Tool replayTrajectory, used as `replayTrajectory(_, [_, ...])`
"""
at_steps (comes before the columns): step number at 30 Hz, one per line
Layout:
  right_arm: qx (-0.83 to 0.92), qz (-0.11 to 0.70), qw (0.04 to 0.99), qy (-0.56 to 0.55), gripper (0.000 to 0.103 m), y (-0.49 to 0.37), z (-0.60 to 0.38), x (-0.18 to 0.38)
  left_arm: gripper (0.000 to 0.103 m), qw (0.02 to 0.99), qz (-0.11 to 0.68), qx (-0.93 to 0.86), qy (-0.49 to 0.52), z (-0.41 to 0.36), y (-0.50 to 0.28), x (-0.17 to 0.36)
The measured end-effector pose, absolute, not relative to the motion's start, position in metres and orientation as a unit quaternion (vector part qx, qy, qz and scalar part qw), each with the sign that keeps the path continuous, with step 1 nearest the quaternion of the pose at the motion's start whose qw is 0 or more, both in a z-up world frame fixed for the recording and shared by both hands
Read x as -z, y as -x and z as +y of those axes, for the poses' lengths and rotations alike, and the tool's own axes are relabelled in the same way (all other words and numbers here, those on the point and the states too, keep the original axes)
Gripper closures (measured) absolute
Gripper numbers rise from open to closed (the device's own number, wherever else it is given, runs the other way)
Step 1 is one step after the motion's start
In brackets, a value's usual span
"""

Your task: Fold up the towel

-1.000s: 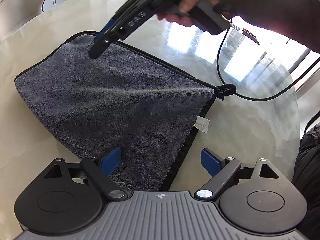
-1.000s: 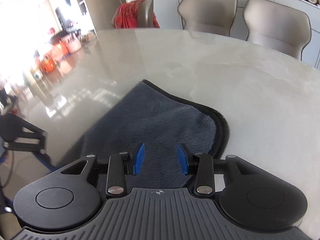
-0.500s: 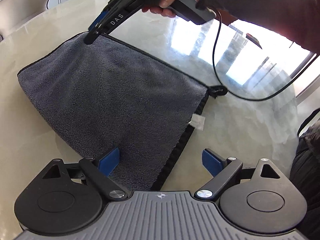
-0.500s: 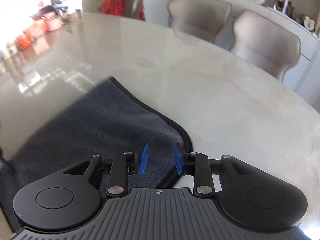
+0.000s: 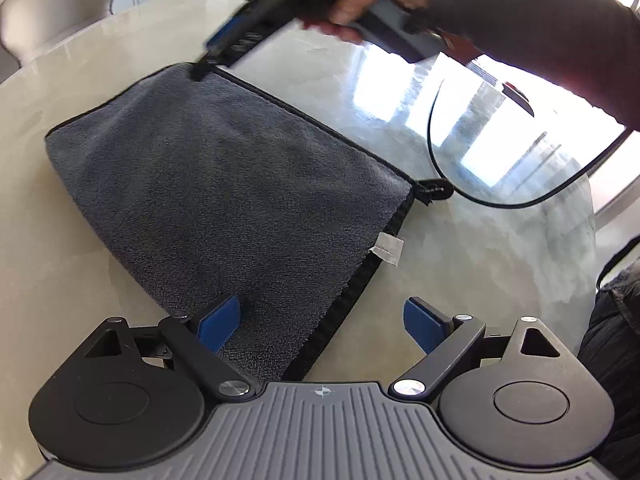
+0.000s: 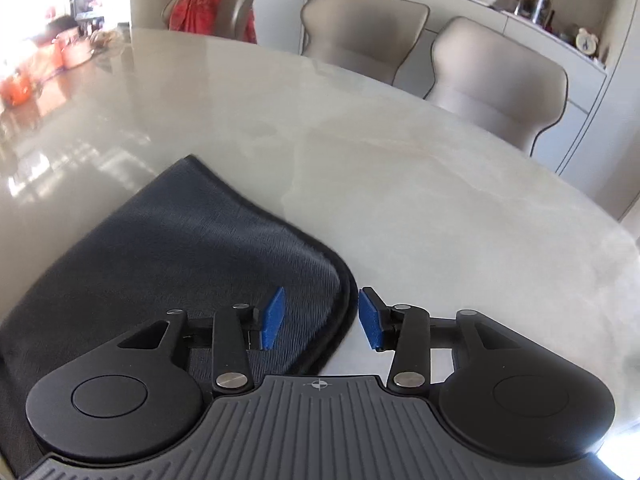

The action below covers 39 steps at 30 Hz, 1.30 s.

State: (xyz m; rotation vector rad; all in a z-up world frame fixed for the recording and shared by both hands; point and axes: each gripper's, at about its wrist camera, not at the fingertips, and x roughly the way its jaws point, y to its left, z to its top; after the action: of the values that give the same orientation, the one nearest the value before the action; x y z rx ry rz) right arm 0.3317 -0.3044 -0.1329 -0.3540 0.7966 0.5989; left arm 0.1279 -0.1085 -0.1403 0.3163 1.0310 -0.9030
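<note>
The right gripper (image 6: 318, 318) is opening over the towel (image 6: 180, 264) corner, gripping nothing; the left gripper (image 5: 320, 322) stands wide at the towel's 6 o'clock edge

Pale marble bench (image 6: 400, 184), beige chairs (image 6: 496, 84) behind, red cloth (image 6: 208, 4) over one, clock (image 6: 586, 42) on shelf.
</note>
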Motion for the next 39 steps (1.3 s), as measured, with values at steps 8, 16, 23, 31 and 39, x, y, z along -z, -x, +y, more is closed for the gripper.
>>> replayTrajectory(8, [-0.286,0.4,0.866,0.094,0.057,-0.21,-0.343,0.116,0.011,0.808,0.465,0.348,-0.097,-0.081,-0.107,0.132])
replayTrajectory(16, [-0.196,0.457,0.865,-0.061,0.056,-0.155,-0.361,0.131,0.011,0.823,0.504,0.261,-0.024,-0.073,-0.105,0.149])
replayTrajectory(23, [-0.183,0.453,0.869,-0.072,0.048,-0.15,-0.358,0.139,0.011,0.823,0.523,0.221,0.017,-0.065,-0.109,0.155])
replayTrajectory(31, [-0.182,0.444,0.874,-0.079,0.042,-0.156,-0.352,0.146,0.013,0.811,0.546,0.203,0.061,-0.064,-0.12,0.154])
replayTrajectory(39, [-0.199,0.437,0.872,-0.091,0.043,-0.159,-0.345,0.148,0.042,0.8,0.555,0.226,0.023,-0.088,-0.125,0.149])
